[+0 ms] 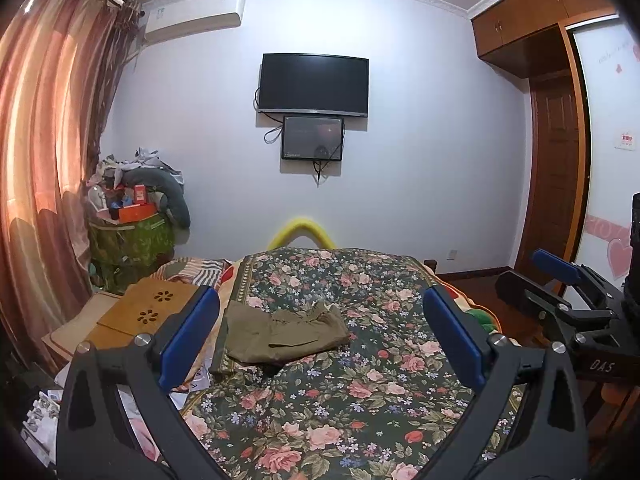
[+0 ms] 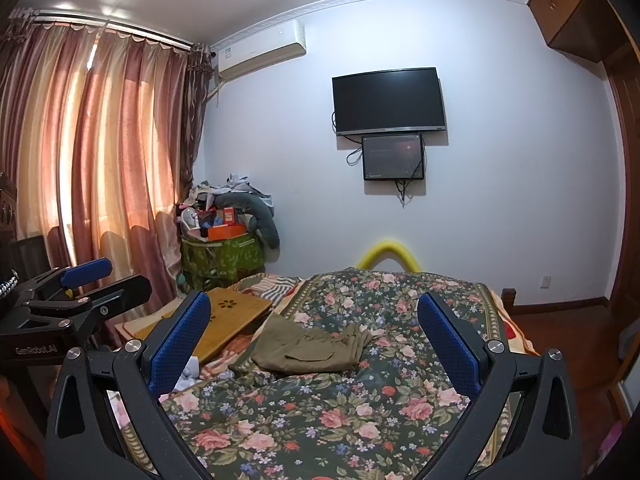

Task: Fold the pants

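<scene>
olive pants (image 1: pixel 280 332) folded on floral bedspread (image 1: pixel 360 392), left gripper (image 1: pixel 320 328) and right gripper (image 2: pixel 314 332) raised, jaws spread, empty

We see a bedroom with pale walls (image 1: pixel 420 140) and a white cornice under the ceiling. A dark TV (image 1: pixel 313 83) hangs on the far wall, a smaller screen (image 1: pixel 312 138) just below it with loose cables. An air conditioner (image 1: pixel 194 14) sits high near the corner, beside pink-striped curtains (image 1: pixel 44 152) glowing with daylight — the window itself is hidden. A bed (image 1: pixel 340 380) under a floral cover fills the foreground; a wooden tray (image 1: pixel 140 312) lies at its left edge. In the corner stands a green bin (image 1: pixel 130 244) piled with clutter. On the right we have a wooden wardrobe (image 1: pixel 532 28) and a brown door (image 1: pixel 554 168) — the floor (image 1: pixel 472 276) is dark wood.
</scene>
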Demonstrator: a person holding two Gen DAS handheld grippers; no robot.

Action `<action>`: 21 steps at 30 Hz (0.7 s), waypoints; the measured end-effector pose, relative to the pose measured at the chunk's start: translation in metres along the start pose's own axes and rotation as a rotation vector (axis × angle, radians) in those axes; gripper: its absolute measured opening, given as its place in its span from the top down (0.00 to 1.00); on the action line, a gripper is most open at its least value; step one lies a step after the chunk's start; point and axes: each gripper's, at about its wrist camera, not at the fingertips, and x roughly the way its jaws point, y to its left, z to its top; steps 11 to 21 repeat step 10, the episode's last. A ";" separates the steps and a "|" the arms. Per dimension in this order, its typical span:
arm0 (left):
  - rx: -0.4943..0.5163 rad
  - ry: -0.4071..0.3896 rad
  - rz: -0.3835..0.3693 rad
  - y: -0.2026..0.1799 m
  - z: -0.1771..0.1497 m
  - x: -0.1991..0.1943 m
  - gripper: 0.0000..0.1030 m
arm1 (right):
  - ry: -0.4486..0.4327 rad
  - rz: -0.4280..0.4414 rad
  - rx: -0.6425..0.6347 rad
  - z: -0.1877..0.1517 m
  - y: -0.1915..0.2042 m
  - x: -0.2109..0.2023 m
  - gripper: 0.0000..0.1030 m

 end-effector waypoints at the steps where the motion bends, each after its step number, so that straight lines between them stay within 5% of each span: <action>1: -0.002 0.001 -0.002 0.000 0.000 0.001 0.00 | 0.000 0.000 0.000 0.000 0.000 0.000 0.00; 21: 0.014 0.012 -0.008 -0.002 -0.002 0.007 0.00 | 0.008 0.000 0.000 -0.001 -0.001 0.003 0.00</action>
